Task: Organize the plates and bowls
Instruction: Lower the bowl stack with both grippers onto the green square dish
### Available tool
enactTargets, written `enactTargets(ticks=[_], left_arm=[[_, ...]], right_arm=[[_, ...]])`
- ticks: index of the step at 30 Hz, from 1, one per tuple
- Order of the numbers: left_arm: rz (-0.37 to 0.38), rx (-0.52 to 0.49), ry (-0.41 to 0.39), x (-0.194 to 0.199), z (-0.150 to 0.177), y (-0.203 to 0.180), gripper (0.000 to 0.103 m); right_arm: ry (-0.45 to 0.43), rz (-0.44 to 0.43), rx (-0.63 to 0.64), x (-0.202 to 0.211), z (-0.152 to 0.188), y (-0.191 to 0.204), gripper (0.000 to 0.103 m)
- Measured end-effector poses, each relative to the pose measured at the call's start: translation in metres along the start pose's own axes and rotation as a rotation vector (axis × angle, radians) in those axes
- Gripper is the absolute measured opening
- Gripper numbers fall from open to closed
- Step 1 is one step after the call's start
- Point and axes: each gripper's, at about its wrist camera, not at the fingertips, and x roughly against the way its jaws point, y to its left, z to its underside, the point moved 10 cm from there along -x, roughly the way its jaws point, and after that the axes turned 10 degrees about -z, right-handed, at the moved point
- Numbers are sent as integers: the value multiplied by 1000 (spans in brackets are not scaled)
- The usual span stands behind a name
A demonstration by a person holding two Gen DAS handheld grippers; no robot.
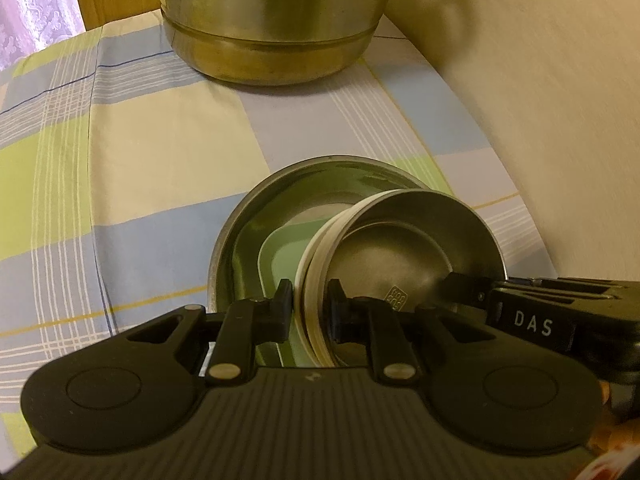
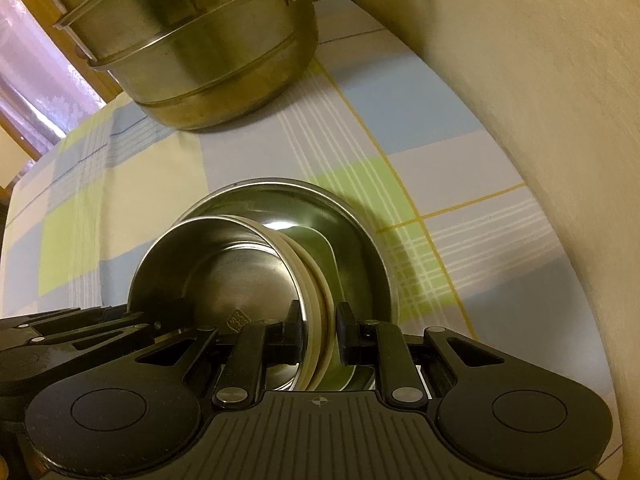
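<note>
A small steel bowl (image 1: 400,256) (image 2: 240,272) is nested on top of white-rimmed bowls (image 1: 316,264) (image 2: 316,280). The stack is tilted inside a large steel bowl (image 1: 240,232) (image 2: 360,232), which also holds a pale green plate (image 1: 280,252). My left gripper (image 1: 311,300) is shut on the stack's left rim. My right gripper (image 2: 320,320) is shut on the opposite rim. Each gripper shows in the other's view, the right gripper (image 1: 460,280) at the bowl's right edge and the left gripper (image 2: 152,322) at its left edge.
A big stacked steel pot (image 1: 280,20) (image 2: 200,40) with brown handles stands at the back of the checked tablecloth (image 1: 140,140). A cream wall (image 1: 560,120) runs close along the right side. A lace curtain (image 1: 32,8) hangs at the far left.
</note>
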Motion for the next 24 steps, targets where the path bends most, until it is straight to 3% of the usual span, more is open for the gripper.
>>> enactTargets(ticks=[9, 24], left_arm=[[28, 13, -5, 0, -1, 1, 16], [8, -4, -42, 12, -3, 3, 16]], right_arm=[[-4, -26, 15, 1, 2, 1, 20], [-31, -69, 35, 6, 3, 0, 22]])
